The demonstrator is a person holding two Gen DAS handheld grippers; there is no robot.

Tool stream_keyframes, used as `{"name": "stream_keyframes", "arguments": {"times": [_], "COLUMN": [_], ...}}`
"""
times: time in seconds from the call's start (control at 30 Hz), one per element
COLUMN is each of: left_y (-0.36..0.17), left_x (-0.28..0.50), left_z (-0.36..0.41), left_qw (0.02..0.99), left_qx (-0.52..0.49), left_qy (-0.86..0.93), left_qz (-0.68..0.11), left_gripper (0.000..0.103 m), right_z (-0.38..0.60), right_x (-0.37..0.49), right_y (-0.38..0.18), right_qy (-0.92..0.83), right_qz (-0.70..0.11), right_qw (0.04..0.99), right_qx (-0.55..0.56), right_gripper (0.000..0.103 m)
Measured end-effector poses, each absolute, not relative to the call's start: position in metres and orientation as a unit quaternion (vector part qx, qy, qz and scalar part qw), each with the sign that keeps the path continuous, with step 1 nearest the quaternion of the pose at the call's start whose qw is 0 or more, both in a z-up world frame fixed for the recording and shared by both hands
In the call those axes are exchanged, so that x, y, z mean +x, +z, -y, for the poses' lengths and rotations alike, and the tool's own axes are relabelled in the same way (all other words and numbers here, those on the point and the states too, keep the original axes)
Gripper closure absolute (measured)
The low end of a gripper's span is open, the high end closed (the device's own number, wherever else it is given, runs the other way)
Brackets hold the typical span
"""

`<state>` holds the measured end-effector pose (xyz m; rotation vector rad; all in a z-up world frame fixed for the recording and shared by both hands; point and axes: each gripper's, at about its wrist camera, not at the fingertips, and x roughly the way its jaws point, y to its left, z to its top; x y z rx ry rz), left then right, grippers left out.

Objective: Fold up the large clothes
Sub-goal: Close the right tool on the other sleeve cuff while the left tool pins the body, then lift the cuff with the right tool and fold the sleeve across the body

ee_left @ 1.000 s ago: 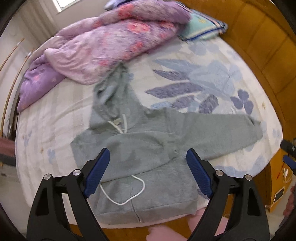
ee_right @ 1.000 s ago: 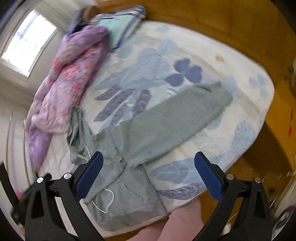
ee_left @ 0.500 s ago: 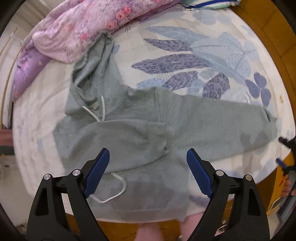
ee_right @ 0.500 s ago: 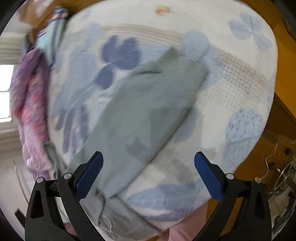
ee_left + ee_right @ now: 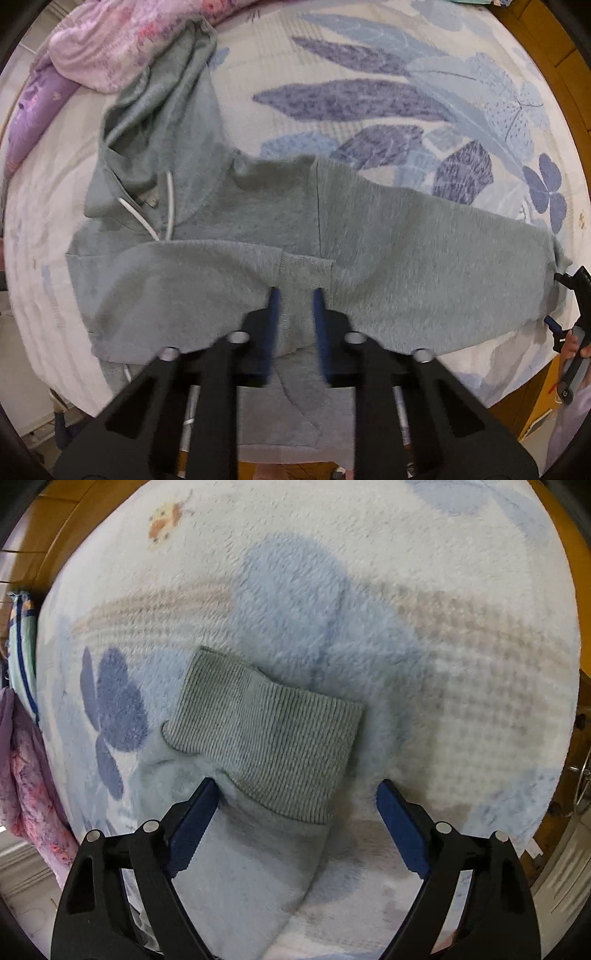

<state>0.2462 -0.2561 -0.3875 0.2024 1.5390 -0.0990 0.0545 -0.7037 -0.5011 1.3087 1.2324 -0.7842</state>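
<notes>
1. The bed (image 5: 369,55) fills both views far more than a second ago: both cameras have dropped close to its plush fleece cover, printed with blue and violet leaves. A crumpled floral quilt (image 5: 92,55) lies at its far edge.
2. The grey hoodie (image 5: 229,206) lies flat on the bed, hood up toward the quilt, one sleeve already folded across the chest, the other stretched out to the side. It is a soft, thick knit with white drawcords.
3. The left hand-held gripper (image 5: 295,295), wide open a moment ago, is now closing on the ribbed cuff of the folded sleeve (image 5: 303,273); the pads press the fabric between them. I judge this pins or picks up that sleeve for the next fold.
4. The right hand-held gripper (image 5: 295,794) has come down over the outstretched sleeve's cuff (image 5: 266,731). Its jaws are closing, with the sleeve between them but the pads not yet touching, so this grasp is still unfinished.
</notes>
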Motion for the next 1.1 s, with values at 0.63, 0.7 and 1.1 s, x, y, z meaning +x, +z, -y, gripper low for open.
{"name": "stream_keyframes", "arguments": {"times": [0.63,0.7,1.1], "left_y": [-0.506,-0.507,-0.511], "left_x": [0.225,0.224,0.217], "left_z": [0.262,0.259,0.242], "left_qw": [0.689,0.692,0.708], "left_qx": [0.056,0.048,0.003], "left_qy": [-0.076,-0.081,-0.099], "left_qz": [-0.719,-0.716,-0.700], "left_gripper": [0.102,0.102,0.099], "right_z": [0.667,0.646,0.514], "right_x": [0.095,0.109,0.177], "right_y": [-0.350,-0.317,-0.166], "right_qy": [-0.299,-0.287,-0.130], "right_qz": [-0.484,-0.467,-0.379], "right_qw": [0.741,0.769,0.884], "right_qx": [0.357,0.328,0.241], "right_gripper": [0.091,0.091,0.091]}}
